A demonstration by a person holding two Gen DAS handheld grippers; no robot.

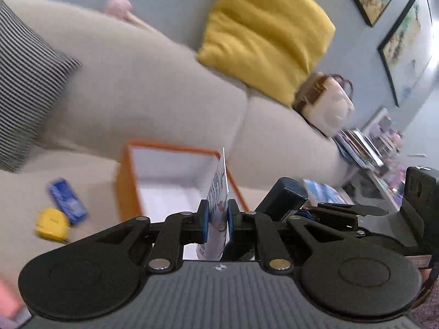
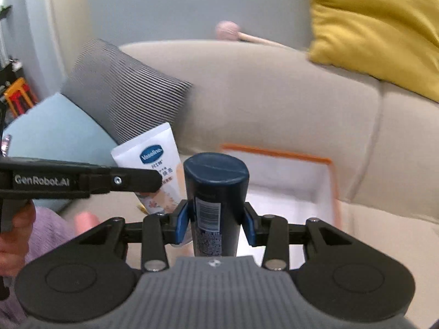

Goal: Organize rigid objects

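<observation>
My left gripper (image 1: 217,219) is shut on a white Vaseline tube (image 1: 218,192), seen edge-on, in front of an orange-rimmed white box (image 1: 175,175) on the beige sofa. My right gripper (image 2: 216,219) is shut on a dark blue bottle (image 2: 215,200), held upright to the left of the same box (image 2: 288,189). The tube (image 2: 156,167) and the left gripper's body (image 2: 68,181) show at the left of the right wrist view. The blue bottle's cap (image 1: 285,194) shows to the right in the left wrist view.
A blue packet (image 1: 67,200) and a yellow tape measure (image 1: 52,223) lie on the sofa seat left of the box. A striped cushion (image 2: 123,93), a light blue cushion (image 2: 55,134) and a yellow cushion (image 1: 263,33) lean on the sofa. A toy head (image 1: 326,104) and books (image 1: 359,148) sit at the right.
</observation>
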